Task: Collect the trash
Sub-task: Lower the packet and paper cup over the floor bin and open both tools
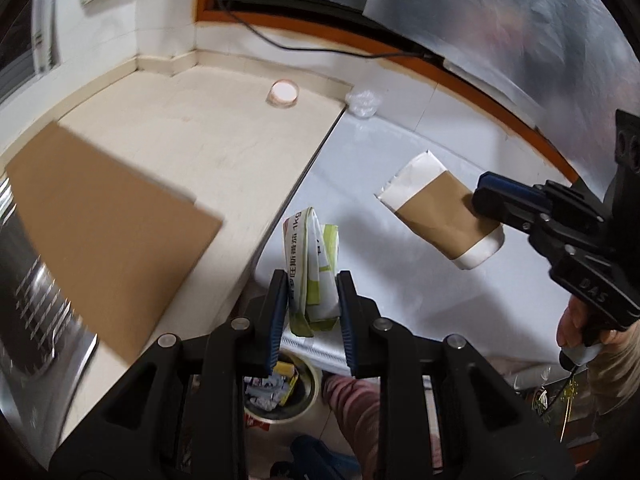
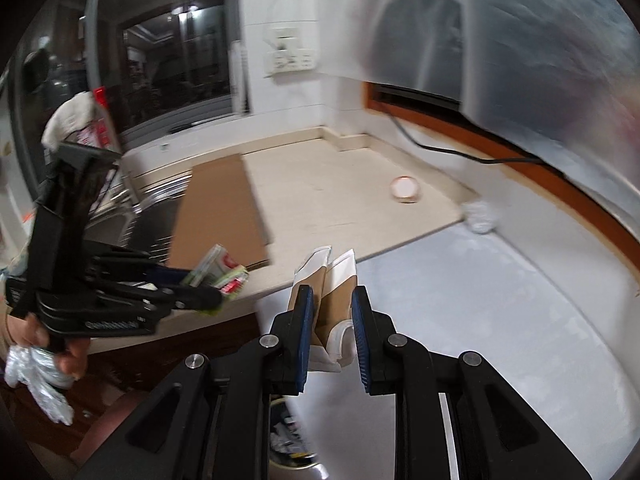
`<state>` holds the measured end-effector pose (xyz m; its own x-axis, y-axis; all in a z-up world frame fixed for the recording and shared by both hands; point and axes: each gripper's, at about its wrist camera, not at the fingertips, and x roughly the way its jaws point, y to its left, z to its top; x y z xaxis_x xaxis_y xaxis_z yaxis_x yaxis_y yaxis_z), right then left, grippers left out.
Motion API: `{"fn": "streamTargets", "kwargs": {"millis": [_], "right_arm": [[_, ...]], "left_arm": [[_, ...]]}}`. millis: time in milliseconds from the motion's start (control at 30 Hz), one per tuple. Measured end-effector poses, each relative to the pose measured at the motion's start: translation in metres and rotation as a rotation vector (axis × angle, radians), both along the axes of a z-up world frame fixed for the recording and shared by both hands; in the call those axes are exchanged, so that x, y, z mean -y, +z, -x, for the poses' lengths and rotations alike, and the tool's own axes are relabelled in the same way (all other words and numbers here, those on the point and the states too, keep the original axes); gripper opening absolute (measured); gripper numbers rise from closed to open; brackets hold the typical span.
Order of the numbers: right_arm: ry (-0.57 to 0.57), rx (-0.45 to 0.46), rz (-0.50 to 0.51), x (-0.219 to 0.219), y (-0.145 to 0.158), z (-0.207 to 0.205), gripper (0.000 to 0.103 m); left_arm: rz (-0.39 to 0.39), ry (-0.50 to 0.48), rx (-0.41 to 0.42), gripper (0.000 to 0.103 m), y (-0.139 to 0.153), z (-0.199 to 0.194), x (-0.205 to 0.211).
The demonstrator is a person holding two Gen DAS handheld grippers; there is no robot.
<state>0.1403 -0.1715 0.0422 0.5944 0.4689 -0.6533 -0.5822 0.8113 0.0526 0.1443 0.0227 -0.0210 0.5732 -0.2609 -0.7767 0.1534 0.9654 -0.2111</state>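
My left gripper [image 1: 313, 280] is shut on a folded white and green food packet [image 1: 312, 264], held above the counter's front edge. My right gripper [image 2: 331, 298] is shut on a flattened brown and white paper cup [image 2: 334, 292]. From the left wrist view the cup [image 1: 436, 208] hangs over the white surface, with the right gripper [image 1: 486, 204] at its right end. In the right wrist view the left gripper [image 2: 208, 300] and its packet [image 2: 218, 274] are at the left. Below both sits an open bin [image 1: 280, 392] with crumpled trash.
A brown cardboard sheet [image 1: 104, 232] lies on the beige counter [image 1: 224, 152] next to a metal sink [image 1: 36, 304]. A small round lidded tub [image 1: 283, 93] and crumpled clear plastic [image 1: 362, 102] rest near the back. A black cable [image 1: 280, 40] runs along the wall. A person's hand [image 2: 68, 356] holds crumpled plastic.
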Motion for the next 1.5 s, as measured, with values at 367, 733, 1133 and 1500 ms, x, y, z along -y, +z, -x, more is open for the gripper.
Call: {"fn": "streamTargets", "kwargs": {"millis": [367,733,1133,1500], "right_arm": [[0.058,-0.010,0.039,-0.061,-0.045,0.087,0.019],[0.046,-0.158,0.124,-0.094,-0.173,0.089,0.020],[-0.004,-0.271,0.120,-0.095,-0.271,0.058,0.023],[-0.063,-0.285,0.134,-0.085,-0.299,0.030,0.038]], "left_arm": [[-0.038,0.052,-0.009,0.021,-0.053,0.081,-0.016],[-0.112,0.039,-0.060,0.023,-0.139,0.093,-0.005],[-0.161,-0.002,-0.099,0.027,-0.203,0.066,0.002],[-0.282,-0.032,-0.074,0.053,-0.220,0.054,0.014]]}}
